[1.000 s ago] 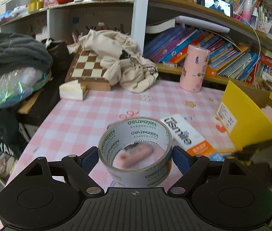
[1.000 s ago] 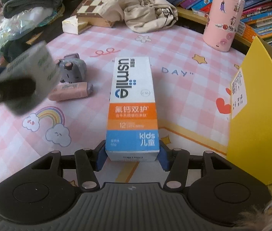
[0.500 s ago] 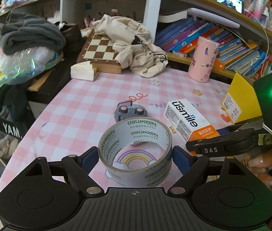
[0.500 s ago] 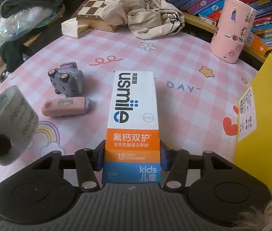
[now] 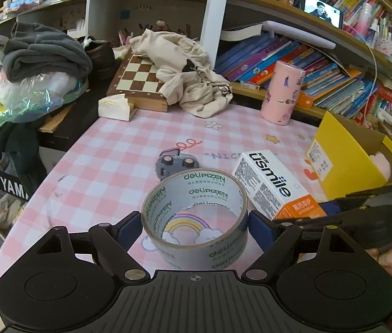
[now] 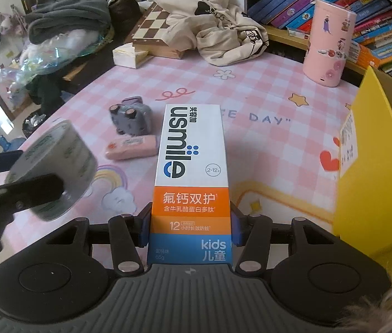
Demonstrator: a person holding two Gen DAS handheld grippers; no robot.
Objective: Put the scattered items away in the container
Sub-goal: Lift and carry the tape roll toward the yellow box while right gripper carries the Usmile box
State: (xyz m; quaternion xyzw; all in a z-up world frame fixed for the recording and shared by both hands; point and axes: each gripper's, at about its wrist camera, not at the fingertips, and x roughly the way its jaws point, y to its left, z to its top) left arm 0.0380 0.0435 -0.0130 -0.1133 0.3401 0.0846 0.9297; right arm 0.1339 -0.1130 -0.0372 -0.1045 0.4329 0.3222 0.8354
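A pink checked cloth [image 6: 265,149] with a rainbow and stars covers the worktop. At the back sits a chessboard [image 5: 137,79], with a cream cloth bag [image 5: 190,83] flopped partly over it. A tall pink cup [image 6: 329,47] with stickers stands upright near rows of books [image 5: 293,63]. A grey folded blanket [image 5: 43,52] sits on a shiny plastic bag [image 5: 24,100] at the side.

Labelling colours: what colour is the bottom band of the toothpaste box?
Blue, below an orange band, on the toothpaste box; clearest in the right wrist view.
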